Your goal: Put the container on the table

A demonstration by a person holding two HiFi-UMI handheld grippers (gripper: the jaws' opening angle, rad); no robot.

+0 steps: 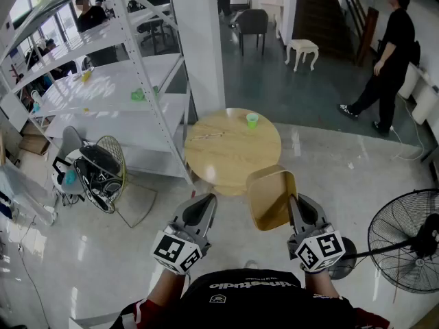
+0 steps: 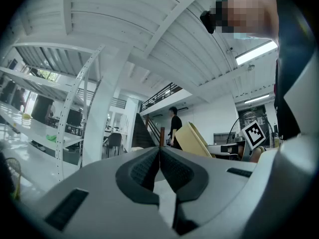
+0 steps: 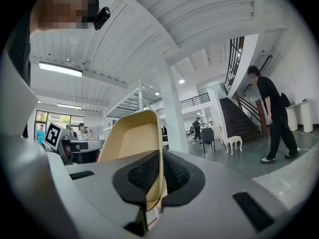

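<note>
With fingers pinched shut on its rim, the right gripper (image 1: 298, 205) is holding the tan container (image 1: 271, 203) aloft, short of the round bench (image 1: 230, 149), while the left gripper (image 1: 203, 208) is idling, fingers closed empty; reaching forward and lowering it likely comes next

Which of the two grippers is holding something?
The right gripper: its jaws pinch the rim of the tan container. The left gripper is shut with nothing between its jaws.

head: high, looking down | gripper views: level, close — all share container (image 1: 271, 201)
</note>
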